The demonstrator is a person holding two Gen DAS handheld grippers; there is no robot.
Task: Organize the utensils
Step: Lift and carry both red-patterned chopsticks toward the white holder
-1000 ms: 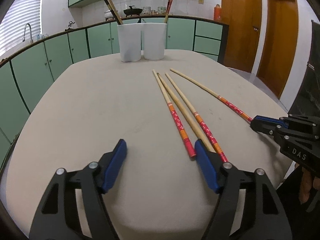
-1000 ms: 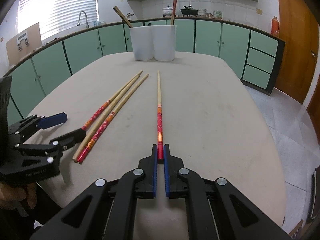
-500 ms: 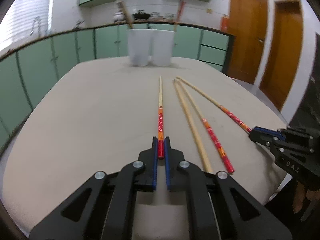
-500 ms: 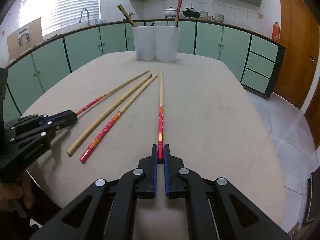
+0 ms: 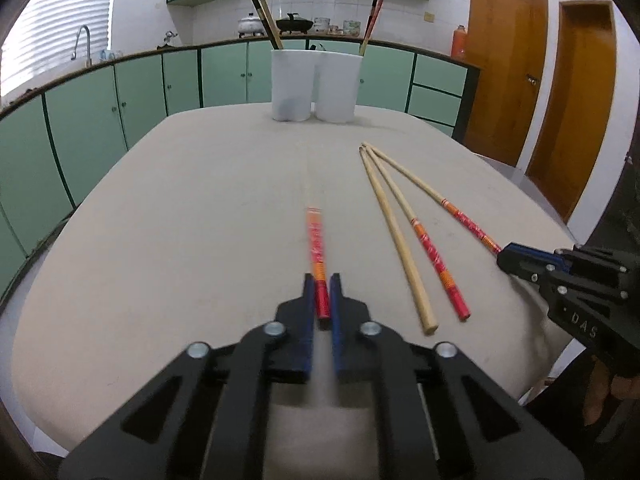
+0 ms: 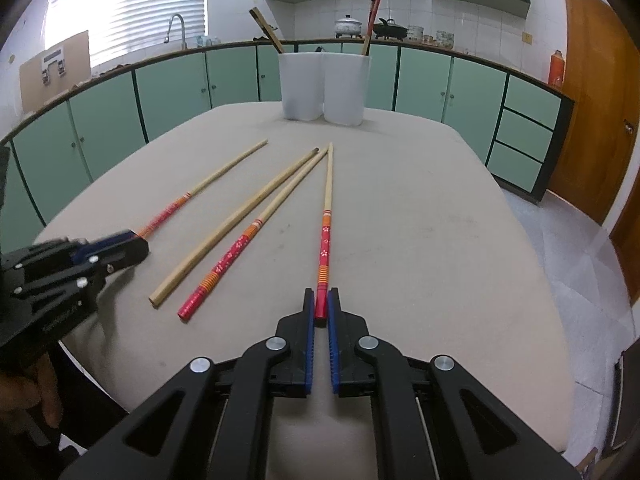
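My left gripper is shut on the red end of a red-handled chopstick, blurred and lifted off the table. My right gripper is shut on the red end of another red-handled chopstick lying on the table. Between them lie a plain wooden chopstick and a third red-handled chopstick. Two white cups stand at the far end; the left one holds dark chopsticks, the right one red chopsticks. The cups also show in the right wrist view.
The beige oval table is ringed by green cabinets. Wooden doors stand at the right. The right gripper's body shows at the table's right edge, the left gripper's body at its left edge.
My left gripper closed on a red-handled chopstick and has now lifted and swung it left, away from the others. The right gripper stays shut on its chopstick.
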